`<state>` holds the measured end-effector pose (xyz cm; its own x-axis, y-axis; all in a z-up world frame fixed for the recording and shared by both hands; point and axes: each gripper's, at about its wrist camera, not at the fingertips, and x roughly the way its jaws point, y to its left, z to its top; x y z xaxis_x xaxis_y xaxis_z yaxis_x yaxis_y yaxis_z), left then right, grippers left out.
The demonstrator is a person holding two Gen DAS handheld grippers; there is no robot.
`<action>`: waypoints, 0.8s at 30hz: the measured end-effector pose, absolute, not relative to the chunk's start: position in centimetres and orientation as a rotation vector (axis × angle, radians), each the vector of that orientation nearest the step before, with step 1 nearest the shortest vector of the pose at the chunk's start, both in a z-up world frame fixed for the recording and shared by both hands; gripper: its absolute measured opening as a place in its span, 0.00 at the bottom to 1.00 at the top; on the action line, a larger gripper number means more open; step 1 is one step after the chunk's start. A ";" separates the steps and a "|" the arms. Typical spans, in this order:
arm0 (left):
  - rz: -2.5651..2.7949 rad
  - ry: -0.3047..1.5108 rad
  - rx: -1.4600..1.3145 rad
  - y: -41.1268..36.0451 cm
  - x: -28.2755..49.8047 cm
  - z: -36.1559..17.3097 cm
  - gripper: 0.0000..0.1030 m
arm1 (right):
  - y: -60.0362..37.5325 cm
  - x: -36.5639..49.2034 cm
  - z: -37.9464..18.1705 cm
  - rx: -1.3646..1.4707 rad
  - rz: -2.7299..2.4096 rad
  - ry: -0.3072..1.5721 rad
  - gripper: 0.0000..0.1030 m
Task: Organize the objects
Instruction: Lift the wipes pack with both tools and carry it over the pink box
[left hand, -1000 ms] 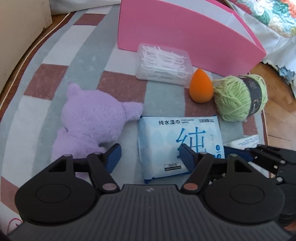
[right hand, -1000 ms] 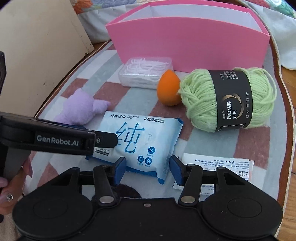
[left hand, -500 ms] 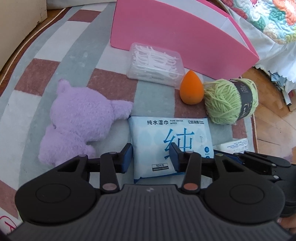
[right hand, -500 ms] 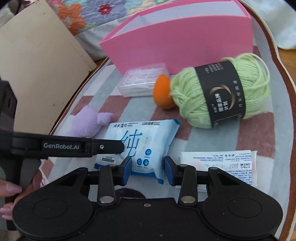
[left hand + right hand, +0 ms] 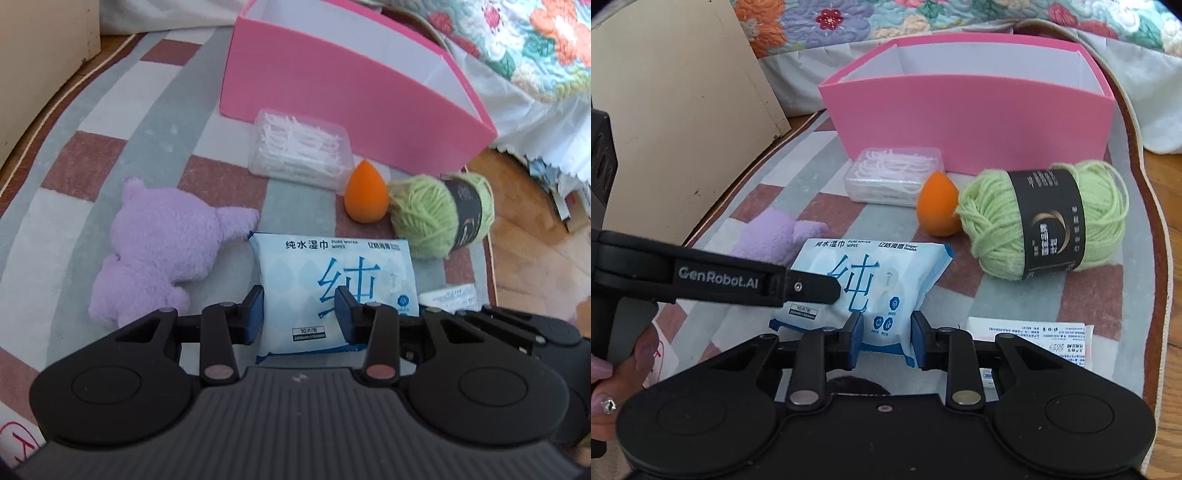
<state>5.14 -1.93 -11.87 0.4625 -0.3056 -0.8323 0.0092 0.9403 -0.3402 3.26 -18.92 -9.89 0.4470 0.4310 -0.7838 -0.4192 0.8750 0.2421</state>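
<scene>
A blue-white wet wipes pack (image 5: 332, 280) lies on the checked rug, also in the right wrist view (image 5: 871, 280). My left gripper (image 5: 299, 314) is half closed over the pack's near left part, its fingers straddling it. My right gripper (image 5: 886, 341) is shut on the pack's near right corner, which looks slightly raised. Behind lie a purple plush toy (image 5: 162, 243), a clear box of floss picks (image 5: 299, 151), an orange sponge egg (image 5: 365, 192), a green yarn ball (image 5: 1045, 221) and an open pink box (image 5: 967, 110).
A white paper sachet (image 5: 1034, 339) lies right of the pack. A beige board (image 5: 676, 110) stands at the left. A quilted bed cover (image 5: 517, 44) hangs behind the pink box. Wooden floor (image 5: 535, 240) lies past the rug's right edge.
Both grippers' fingers have narrowed around the wipes pack and both views have pulled back and up. The right gripper's fingers now pinch the pack's corner.
</scene>
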 end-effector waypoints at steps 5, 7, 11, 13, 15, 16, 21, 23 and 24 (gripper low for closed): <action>-0.199 1.078 -0.315 -2.3 4.9 -11.4 0.38 | -18.7 3.1 -9.1 -0.008 0.500 0.978 0.34; -0.205 1.072 -0.321 -2.3 4.9 -10.8 0.38 | -18.7 3.1 -8.7 -0.011 0.497 0.975 0.35; -0.212 1.058 -0.290 -2.8 4.8 -9.1 0.38 | -18.3 3.1 -7.4 -0.049 0.492 0.973 0.37; -0.212 1.054 -0.289 -3.0 4.9 -8.3 0.38 | -18.2 3.2 -6.5 -0.066 0.488 0.962 0.38; -0.217 1.043 -0.305 -2.9 5.2 -7.4 0.38 | -18.1 3.5 -5.6 -0.078 0.485 0.945 0.39; -0.220 1.031 -0.313 -2.7 5.3 -6.8 0.38 | -18.2 3.6 -5.0 -0.079 0.487 0.934 0.39; -0.209 0.994 -0.317 -2.2 5.7 -4.0 0.38 | -18.1 4.2 -2.6 -0.076 0.512 0.893 0.40; -0.201 0.980 -0.305 -2.3 6.0 -2.9 0.38 | -17.5 4.3 -1.9 -0.104 0.516 0.878 0.41; -0.197 0.980 -0.301 -2.3 6.3 -2.4 0.38 | -17.2 4.3 -1.6 -0.124 0.513 0.868 0.43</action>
<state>6.25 -2.31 -2.40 0.5441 -0.2981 -0.7843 0.0287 0.9408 -0.3377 4.34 -17.20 -1.62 0.5340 0.3802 -0.7551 -0.4785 0.8723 0.1008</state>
